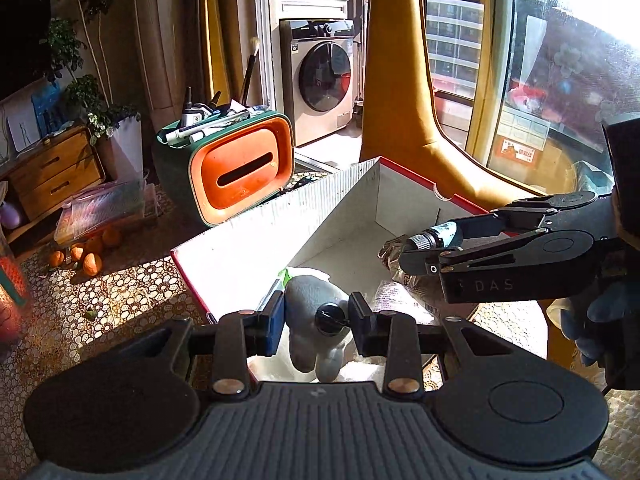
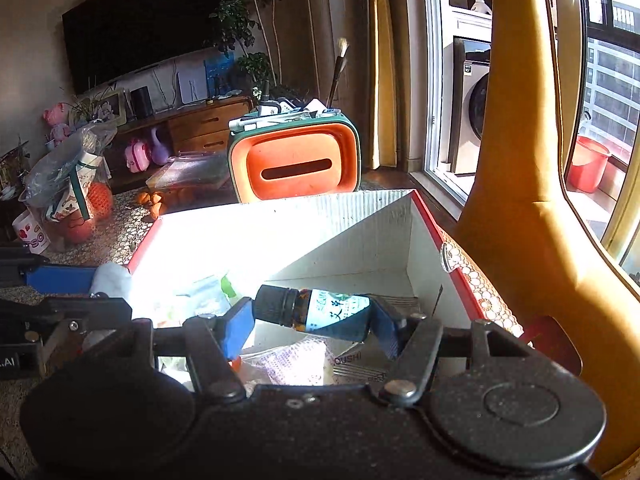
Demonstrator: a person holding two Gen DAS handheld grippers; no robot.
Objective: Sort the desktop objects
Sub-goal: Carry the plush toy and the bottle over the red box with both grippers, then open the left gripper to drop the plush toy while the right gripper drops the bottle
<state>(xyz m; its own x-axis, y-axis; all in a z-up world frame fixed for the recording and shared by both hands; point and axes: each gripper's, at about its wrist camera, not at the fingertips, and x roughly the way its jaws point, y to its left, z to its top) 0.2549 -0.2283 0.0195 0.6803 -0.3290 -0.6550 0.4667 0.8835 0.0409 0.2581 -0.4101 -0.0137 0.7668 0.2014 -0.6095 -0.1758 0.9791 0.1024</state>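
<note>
A white cardboard box with red edges (image 1: 256,240) (image 2: 280,236) stands on the patterned table. My left gripper (image 1: 318,314) is shut on a grey plush toy (image 1: 308,292) with a black ring, held over the box's near left corner; the toy also shows in the right wrist view (image 2: 112,278). My right gripper (image 2: 310,316) (image 1: 424,246) is shut on a small bottle (image 2: 320,312) (image 1: 436,237) with a black cap and teal label, held sideways above the box. Plastic packets (image 2: 288,360) lie inside the box.
A green and orange organiser (image 1: 236,168) (image 2: 298,164) with pens and a brush stands behind the box. A yellow chair frame (image 1: 404,92) (image 2: 520,200) rises at the right. Oranges (image 1: 90,252) and a clear case (image 1: 104,210) lie at the left.
</note>
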